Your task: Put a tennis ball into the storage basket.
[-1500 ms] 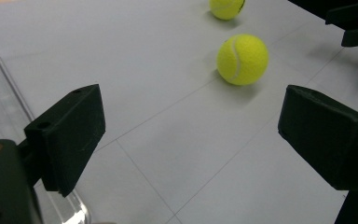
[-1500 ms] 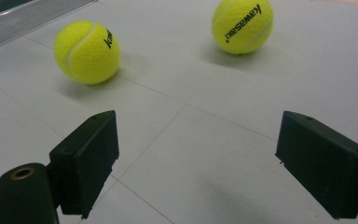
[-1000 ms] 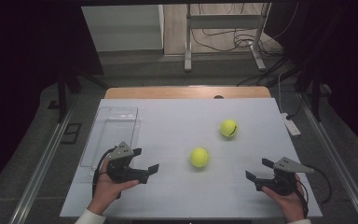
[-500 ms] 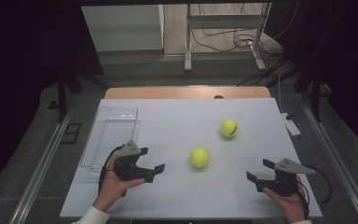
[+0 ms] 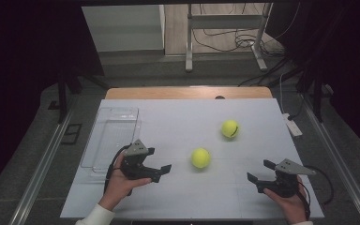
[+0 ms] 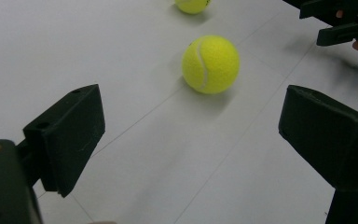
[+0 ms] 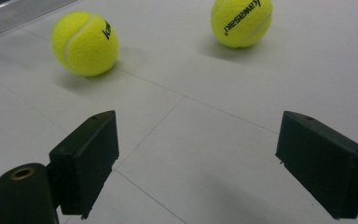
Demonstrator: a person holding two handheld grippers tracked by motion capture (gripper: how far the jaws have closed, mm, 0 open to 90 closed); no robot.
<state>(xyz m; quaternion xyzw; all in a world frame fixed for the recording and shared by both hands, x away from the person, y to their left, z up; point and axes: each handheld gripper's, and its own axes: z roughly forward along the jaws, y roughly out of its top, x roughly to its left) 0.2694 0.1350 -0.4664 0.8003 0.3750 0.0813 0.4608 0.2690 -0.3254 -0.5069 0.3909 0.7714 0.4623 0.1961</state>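
Note:
Two yellow tennis balls lie on the white table top (image 5: 178, 197). The near ball (image 5: 200, 158) (image 6: 210, 64) (image 7: 85, 43) rests mid-table, and the far ball (image 5: 229, 128) (image 6: 192, 4) (image 7: 241, 21) sits behind it to the right. My left gripper (image 5: 160, 159) (image 6: 191, 130) is open and empty. It points at the near ball from the left, a short way off. My right gripper (image 5: 258, 170) (image 7: 196, 158) is open too, near the front right corner. It aims left toward both balls, with nothing between its fingers (image 7: 86, 158).
A clear plastic tray (image 5: 110, 136) stands on the left of the table, just behind my left hand. A small white block (image 5: 292, 126) lies at the right table edge. Beyond the table are a wooden edge, floor cables and a metal stand.
My left gripper has shifted a little to the right, toward the near ball. The right gripper and both balls stay where they were.

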